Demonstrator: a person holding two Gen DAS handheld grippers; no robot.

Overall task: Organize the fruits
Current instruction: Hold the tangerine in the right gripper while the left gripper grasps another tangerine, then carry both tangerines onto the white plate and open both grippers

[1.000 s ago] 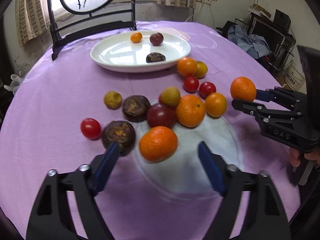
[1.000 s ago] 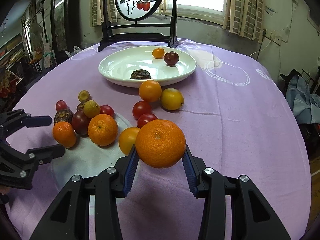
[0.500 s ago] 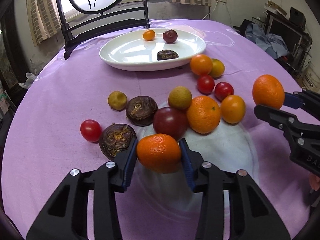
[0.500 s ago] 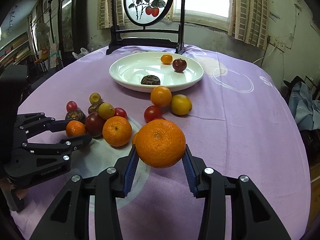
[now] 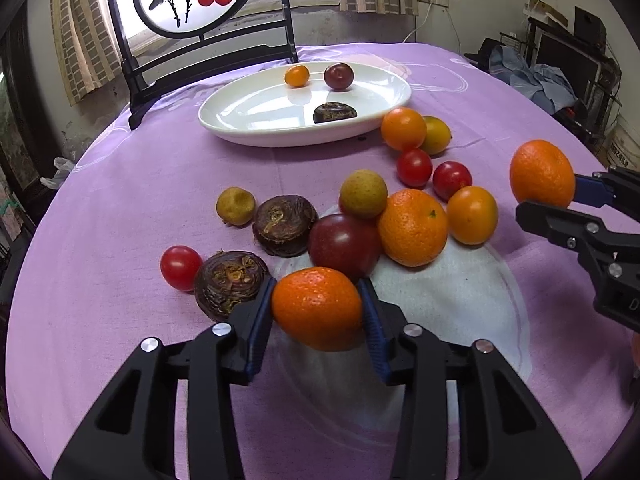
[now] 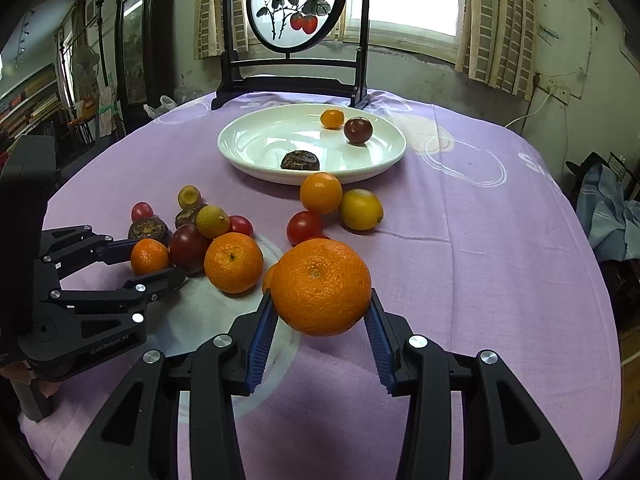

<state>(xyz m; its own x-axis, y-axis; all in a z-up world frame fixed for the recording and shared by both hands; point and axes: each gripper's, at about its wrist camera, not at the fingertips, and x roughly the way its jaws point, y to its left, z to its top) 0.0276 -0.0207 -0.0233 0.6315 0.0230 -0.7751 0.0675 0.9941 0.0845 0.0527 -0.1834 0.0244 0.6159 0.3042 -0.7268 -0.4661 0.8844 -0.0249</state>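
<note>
Purple cloth [image 5: 132, 184] covers a round table, with a framed round screen [image 6: 296, 4] standing at its far edge before a window. Just in front of the screen lies a white plate [image 5: 248, 120] holding three fruits: a small orange one [image 5: 297, 75], a dark plum [image 5: 338, 76] and a brown wrinkled one [image 5: 334, 112]. Nearer, loose fruit is scattered on the cloth: red cherry tomatoes, yellow-green pieces, two more brown wrinkled fruits, a dark red plum [image 5: 344, 244] and a big mandarin [image 5: 413, 227] touching it. The left gripper [image 5: 318, 310] is clamped on a small mandarin [image 5: 318, 308], both blue pads pressing its sides, right at the near edge of the pile beside one brown fruit [image 5: 228, 280]. The right gripper [image 6: 322, 316] clasps a larger mandarin [image 6: 321, 286] between its pads, held off to the right of the pile. Whether either mandarin is clear of the cloth cannot be told.
</note>
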